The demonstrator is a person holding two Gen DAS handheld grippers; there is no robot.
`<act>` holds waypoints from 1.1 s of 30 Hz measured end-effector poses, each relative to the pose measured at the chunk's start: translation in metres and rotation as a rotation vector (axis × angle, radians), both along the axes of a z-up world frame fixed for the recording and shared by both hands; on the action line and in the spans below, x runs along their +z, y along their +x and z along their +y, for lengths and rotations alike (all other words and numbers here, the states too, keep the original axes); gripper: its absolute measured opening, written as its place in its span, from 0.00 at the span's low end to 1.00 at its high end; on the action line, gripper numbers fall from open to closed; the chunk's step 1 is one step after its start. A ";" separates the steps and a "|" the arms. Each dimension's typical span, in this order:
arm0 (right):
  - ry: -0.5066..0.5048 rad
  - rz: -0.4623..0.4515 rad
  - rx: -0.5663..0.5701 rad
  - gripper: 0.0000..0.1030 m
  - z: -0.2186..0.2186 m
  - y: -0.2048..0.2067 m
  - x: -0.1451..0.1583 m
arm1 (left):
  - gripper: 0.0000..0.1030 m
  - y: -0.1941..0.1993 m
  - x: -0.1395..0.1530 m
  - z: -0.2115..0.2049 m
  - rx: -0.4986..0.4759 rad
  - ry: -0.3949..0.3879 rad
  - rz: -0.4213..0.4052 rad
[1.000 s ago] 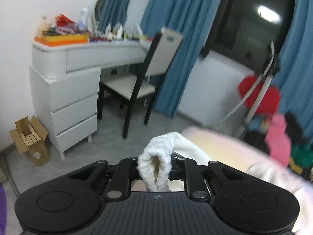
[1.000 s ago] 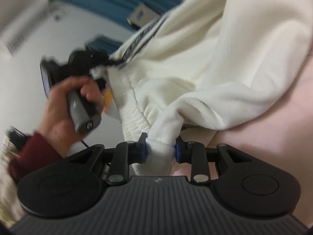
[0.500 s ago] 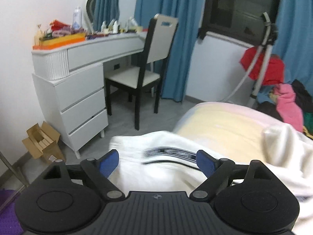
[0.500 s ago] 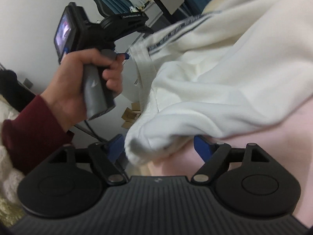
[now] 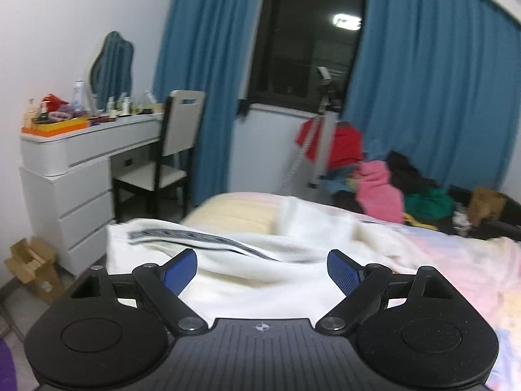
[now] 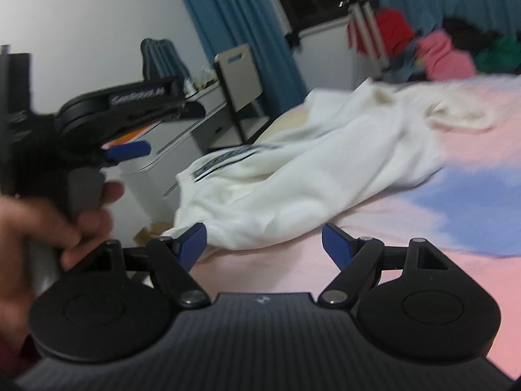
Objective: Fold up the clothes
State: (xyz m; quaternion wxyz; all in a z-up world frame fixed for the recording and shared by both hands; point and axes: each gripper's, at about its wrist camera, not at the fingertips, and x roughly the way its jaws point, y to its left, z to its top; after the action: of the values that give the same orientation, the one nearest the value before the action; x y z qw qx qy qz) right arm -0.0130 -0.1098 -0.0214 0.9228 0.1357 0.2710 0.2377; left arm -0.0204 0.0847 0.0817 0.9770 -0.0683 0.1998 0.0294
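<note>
Since the earlier frames, you have released both grips: one second ago each gripper was clamped on a ribbed cuff of the white sweatshirt (image 5: pixel 247 260); both now stand off from the cloth with nothing between the pads.

1. Left gripper (image 5: pixel 262 268): jaws spread wide, blue pads apart, empty. It hovers over the near edge of the garment, which fills the gap below it. In the right wrist view you see this same tool at the far left, gripped by your left hand (image 6: pixel 49 215), with one blue pad showing.

2. Right gripper (image 6: pixel 263 241): jaws spread wide, empty. The left pad sits just beside the nearest fold of the sweatshirt; whether it touches cannot be determined because of blur.

3. Garment position: the sweatshirt lies loosely crumpled on the bed (image 6: pixel 423 215), near its left edge, with a dark printed band (image 5: pixel 202 239) facing up. One part extends toward the far right across the pink and blue cover.

4. Surroundings: a white dresser (image 5: pixel 75 176) and a chair (image 5: pixel 169 163) stand to the far left. A pile of coloured clothes (image 5: pixel 384 185) lies at the far right, in front of blue curtains (image 5: pixel 423 97).
</note>
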 end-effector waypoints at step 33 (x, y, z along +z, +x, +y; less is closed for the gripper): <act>-0.223 0.167 -0.210 0.69 0.034 0.457 0.001 | 0.86 0.139 -0.171 0.010 0.033 -0.043 0.018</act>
State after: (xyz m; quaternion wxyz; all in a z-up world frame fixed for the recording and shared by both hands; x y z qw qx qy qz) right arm 0.4440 -0.0755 -0.0204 0.9262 0.0794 0.3558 0.0964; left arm 0.1184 0.0947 -0.0898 0.9728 -0.0923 0.2081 0.0418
